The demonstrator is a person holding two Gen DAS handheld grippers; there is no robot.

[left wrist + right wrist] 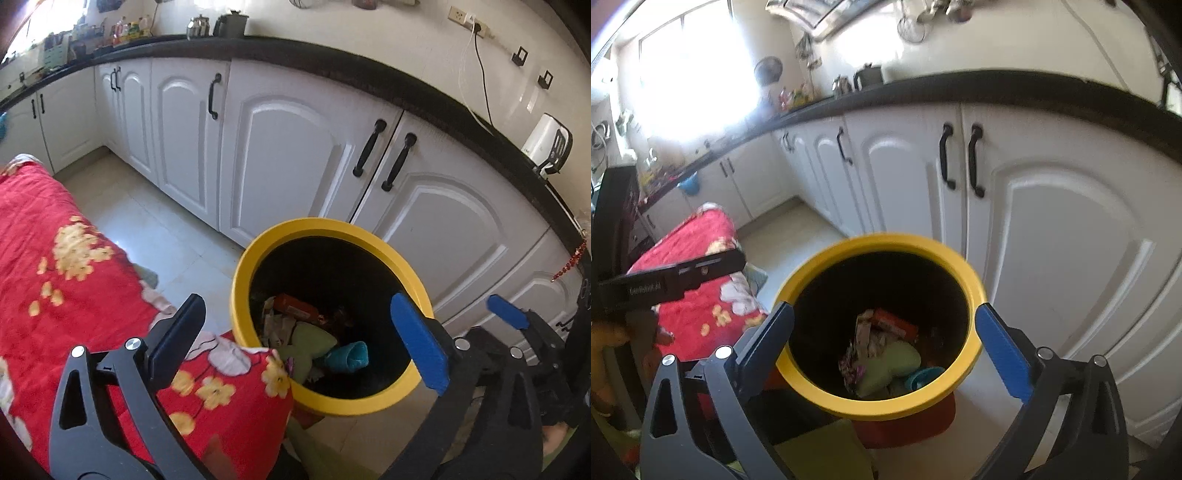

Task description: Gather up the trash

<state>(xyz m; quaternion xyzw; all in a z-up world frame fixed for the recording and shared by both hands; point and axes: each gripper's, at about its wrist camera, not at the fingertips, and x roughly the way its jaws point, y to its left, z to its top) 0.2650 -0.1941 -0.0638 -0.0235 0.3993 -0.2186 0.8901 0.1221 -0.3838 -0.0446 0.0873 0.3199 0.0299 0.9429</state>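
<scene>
I've got both grippers, left (299, 343) & right (884, 343), spread wide w/ nothing held, over the yellow-rimmed bin (827, 258) by the white cabinets (1052, 229), trash (886, 354) at its bottom, so drop step looks done; next I'd hunt another piece.

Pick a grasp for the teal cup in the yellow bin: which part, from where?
Grip the teal cup across its side wall, coming straight down through the yellow bin opening. It lies tipped on the trash, near the bin's front wall, so likely only a top-down approach fits.
</scene>
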